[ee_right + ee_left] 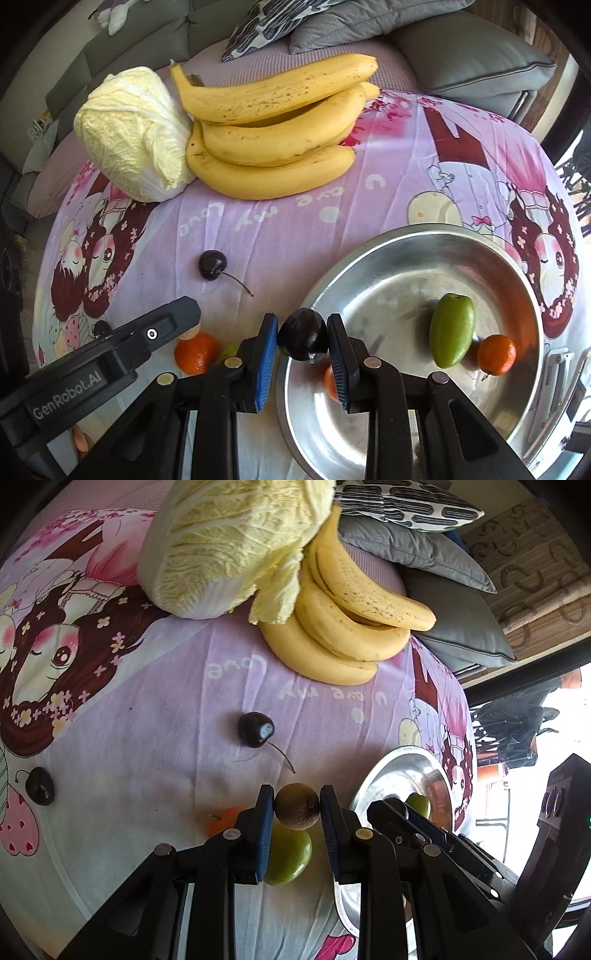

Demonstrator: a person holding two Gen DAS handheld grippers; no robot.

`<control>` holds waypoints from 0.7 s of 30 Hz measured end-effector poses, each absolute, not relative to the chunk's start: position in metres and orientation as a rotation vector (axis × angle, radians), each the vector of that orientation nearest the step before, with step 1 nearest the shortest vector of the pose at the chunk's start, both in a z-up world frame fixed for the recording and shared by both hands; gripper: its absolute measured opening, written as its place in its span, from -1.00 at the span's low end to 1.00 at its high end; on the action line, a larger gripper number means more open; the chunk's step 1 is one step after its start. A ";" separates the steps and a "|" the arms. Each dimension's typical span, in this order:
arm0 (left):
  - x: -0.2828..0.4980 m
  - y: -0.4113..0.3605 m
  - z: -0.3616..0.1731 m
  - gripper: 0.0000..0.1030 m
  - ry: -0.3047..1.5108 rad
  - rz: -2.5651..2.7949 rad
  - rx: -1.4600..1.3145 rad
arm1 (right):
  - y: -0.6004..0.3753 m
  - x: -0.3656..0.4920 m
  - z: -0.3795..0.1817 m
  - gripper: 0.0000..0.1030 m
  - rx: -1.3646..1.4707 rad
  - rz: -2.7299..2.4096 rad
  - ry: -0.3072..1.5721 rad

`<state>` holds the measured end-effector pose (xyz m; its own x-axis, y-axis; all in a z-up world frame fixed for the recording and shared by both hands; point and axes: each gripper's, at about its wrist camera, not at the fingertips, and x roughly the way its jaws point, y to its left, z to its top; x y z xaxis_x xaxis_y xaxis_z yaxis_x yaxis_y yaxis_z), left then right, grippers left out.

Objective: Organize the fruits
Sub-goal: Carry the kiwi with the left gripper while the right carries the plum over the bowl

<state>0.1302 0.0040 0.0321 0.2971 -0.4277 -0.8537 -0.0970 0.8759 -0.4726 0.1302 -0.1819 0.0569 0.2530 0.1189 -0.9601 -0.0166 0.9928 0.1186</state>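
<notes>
Both grippers are carrying fruit at once, apparently to save a trip to the metal bowl [413, 240]. The left gripper [297, 806] is holding a small brown round fruit [296, 805] between its fingers, above a green fruit [290, 856] lying on the cloth-covered surface [166, 760]. The right gripper [302, 338] is pinching a dark plum-like fruit [302, 336] over the bowl's near rim. The bowl is already holding a green fruit and small oranges. Two cherries [255, 730], the bananas [273, 122] and a cabbage [133, 133] are lying outside it.
</notes>
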 end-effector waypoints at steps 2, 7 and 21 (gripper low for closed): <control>0.129 -0.005 0.035 -0.49 1.263 -0.258 -0.469 | -0.194 0.129 0.061 -0.43 0.114 0.070 1.308; 0.124 -0.030 0.038 -0.49 1.274 -0.314 -0.420 | -0.227 0.126 0.071 -0.43 0.161 0.002 1.286; 0.119 -0.083 0.037 -0.49 1.301 -0.364 -0.283 | -0.287 0.120 0.073 -0.43 0.237 -0.115 1.278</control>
<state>0.1190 -0.0831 0.0371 0.2233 -0.4158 -0.8816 0.1023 0.9094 -0.4030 0.1196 -0.2873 0.0734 0.2872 0.0460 -0.9568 0.2164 0.9699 0.1116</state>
